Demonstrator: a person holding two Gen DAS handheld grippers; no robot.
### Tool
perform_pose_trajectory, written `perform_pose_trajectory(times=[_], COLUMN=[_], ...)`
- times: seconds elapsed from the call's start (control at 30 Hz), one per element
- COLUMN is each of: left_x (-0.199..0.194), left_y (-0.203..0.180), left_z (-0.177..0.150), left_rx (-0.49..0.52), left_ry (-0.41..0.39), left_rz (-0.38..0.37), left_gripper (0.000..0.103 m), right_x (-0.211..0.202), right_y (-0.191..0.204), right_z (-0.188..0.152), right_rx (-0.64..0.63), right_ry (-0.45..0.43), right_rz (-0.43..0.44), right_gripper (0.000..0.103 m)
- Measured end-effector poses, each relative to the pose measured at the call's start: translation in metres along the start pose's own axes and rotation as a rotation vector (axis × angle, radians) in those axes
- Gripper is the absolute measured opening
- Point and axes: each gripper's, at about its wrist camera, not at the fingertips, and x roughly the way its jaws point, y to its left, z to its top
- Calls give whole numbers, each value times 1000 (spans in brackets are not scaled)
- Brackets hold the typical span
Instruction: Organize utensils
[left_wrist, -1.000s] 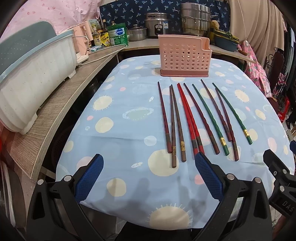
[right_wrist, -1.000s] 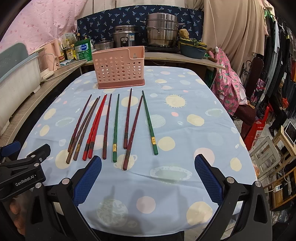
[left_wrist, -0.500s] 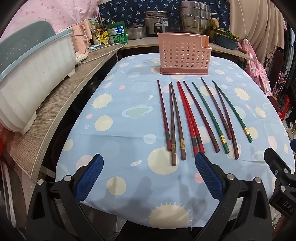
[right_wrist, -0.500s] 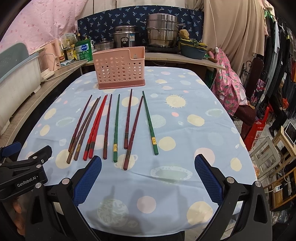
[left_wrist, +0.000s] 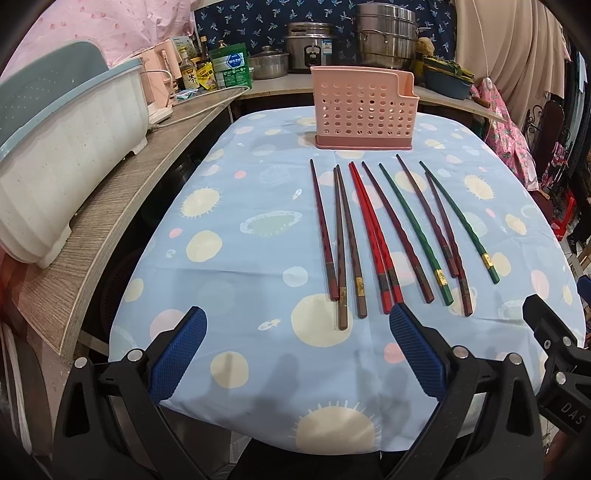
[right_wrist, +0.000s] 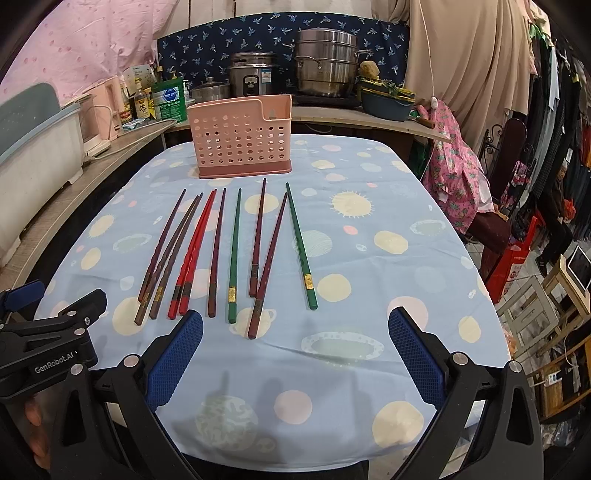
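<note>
Several chopsticks lie side by side on the blue spotted tablecloth: dark brown ones (left_wrist: 341, 243), a red pair (left_wrist: 373, 240) and two green ones (left_wrist: 413, 232) (right_wrist: 301, 251). Behind them stands an empty pink perforated utensil holder (left_wrist: 364, 110) (right_wrist: 242, 142). My left gripper (left_wrist: 295, 332) is open above the near table edge, just short of the brown and red handle ends. My right gripper (right_wrist: 295, 336) is also open, with nothing in it, near the handle ends of the green and maroon chopsticks (right_wrist: 267, 254).
A wooden shelf (left_wrist: 110, 206) with a white dish rack (left_wrist: 62, 147) runs along the left. Pots, a rice cooker (right_wrist: 253, 77) and bottles crowd the counter behind the holder. A chair with pink cloth (right_wrist: 458, 173) stands at the right. Table edges drop off close to both grippers.
Both grippers have crept slightly forward and lower toward the chopsticks. Nothing on the table has moved.
</note>
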Motion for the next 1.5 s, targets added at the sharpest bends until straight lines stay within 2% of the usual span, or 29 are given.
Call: perform_pose_trajectory(times=[1.5], left_x=[3], left_y=[0], left_z=[-4], left_rx=[-1], left_ry=[7], left_rz=[-1], left_gripper=[95], right_x=[1], right_y=[3], right_z=[-1], right_rx=[0], right_ry=[4], right_rz=[6], right_gripper=[96])
